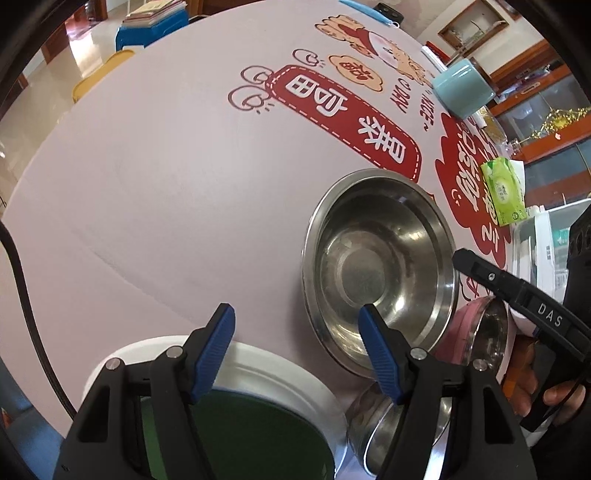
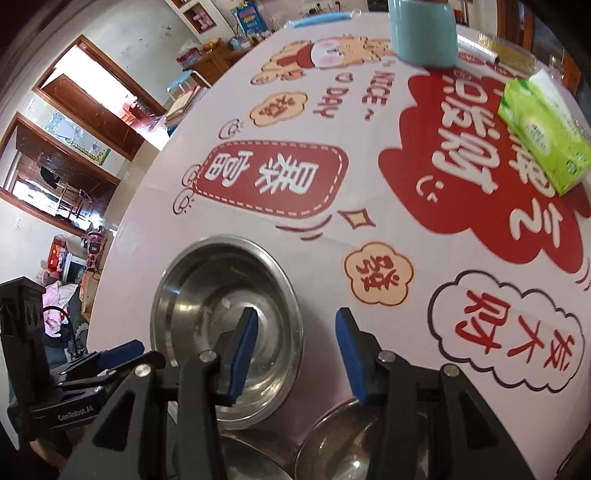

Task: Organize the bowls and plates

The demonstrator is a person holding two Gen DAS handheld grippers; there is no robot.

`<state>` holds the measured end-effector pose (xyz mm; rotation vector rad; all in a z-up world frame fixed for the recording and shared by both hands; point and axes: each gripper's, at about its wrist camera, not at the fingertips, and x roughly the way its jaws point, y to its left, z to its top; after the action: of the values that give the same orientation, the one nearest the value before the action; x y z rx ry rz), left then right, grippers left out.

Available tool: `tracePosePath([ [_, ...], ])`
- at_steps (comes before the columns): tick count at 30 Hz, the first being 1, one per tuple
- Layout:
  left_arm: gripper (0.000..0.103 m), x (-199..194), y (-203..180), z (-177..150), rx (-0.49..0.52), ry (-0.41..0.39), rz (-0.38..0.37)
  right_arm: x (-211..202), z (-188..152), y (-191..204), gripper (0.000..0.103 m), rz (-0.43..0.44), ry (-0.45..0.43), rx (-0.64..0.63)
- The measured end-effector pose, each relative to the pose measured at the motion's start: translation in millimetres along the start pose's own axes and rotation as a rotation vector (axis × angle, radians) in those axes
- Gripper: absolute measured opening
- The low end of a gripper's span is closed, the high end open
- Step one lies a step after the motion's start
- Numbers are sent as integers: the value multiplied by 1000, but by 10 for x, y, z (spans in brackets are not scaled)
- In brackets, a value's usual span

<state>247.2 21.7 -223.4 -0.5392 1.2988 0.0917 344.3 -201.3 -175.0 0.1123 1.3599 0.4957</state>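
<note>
Left gripper [image 1: 297, 356]: your left tool points steeply down at the table. Its blue-padded jaws stand apart with nothing between them.
Under the left jaws: a white plate [image 1: 288, 373] with a dark green centre lies closest to you. The left pad hangs over its far rim and the right pad over the rim of the large steel bowl.
Right gripper [image 2: 295, 356]: your right tool also points down, jaws released and parted. No dish is caught between the pads; you see only tablecloth in the gap.
Near bowls: two small steel bowls lie at the near table edge. One small steel bowl [image 1: 373, 424] lies just right of the white plate. The pink-sided bowl [image 1: 476, 332] lies further right, close under your right tool.
Your hand: fingers [image 1: 554, 398] wrap the handle of the right tool at the lower right of the left view.
Large steel bowl [image 1: 380, 266]: it stands upright and empty just beyond the small bowls, near the middle of the table. In the right view it [image 2: 229, 325] lies partly behind the right tool's left pad.
Tablecloth [image 1: 155, 192]: pale pink, printed with red banners, white characters and cartoon figures.
Tissue pack [image 2: 543, 133]: green, lying on the cloth's far right side, well apart from the bowls.
Mug [image 2: 423, 33]: pale teal, standing near the table's far edge.
Room beyond: wooden cabinets and doorways, too blurred for detail.
</note>
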Motion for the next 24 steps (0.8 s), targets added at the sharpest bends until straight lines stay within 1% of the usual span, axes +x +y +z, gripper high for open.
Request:
tracePosePath([
  [7,54,98,-11,-6,-26,11,-21,75,5,-7,43,7,13,-14],
  [9,53,115,-29,-6,-24,12,-29,102,6,8,40,7,20,-22],
  [11,50,112,-33,-8,-22,10,-34,119,11,19,31,10,28,-27],
  [15,48,117,-49,5,-19,6,-48,148,17,43,26,15,36,-34],
  [17,44,124,-52,14,-19,6,-57,157,18,44,20,16,41,-35],
  [19,37,133,-51,19,-20,9,-67,164,14,45,17,17,45,-36],
  [20,36,140,-54,21,-21,11,-67,164,10,47,17,17,45,-36],
  [21,33,145,-57,20,-19,13,-69,164,7,48,17,18,45,-35],
  [22,27,144,-54,22,-18,13,-73,163,4,48,16,22,45,-33],
  [24,22,150,-58,27,-14,15,-82,163,2,47,13,21,43,-30],
])
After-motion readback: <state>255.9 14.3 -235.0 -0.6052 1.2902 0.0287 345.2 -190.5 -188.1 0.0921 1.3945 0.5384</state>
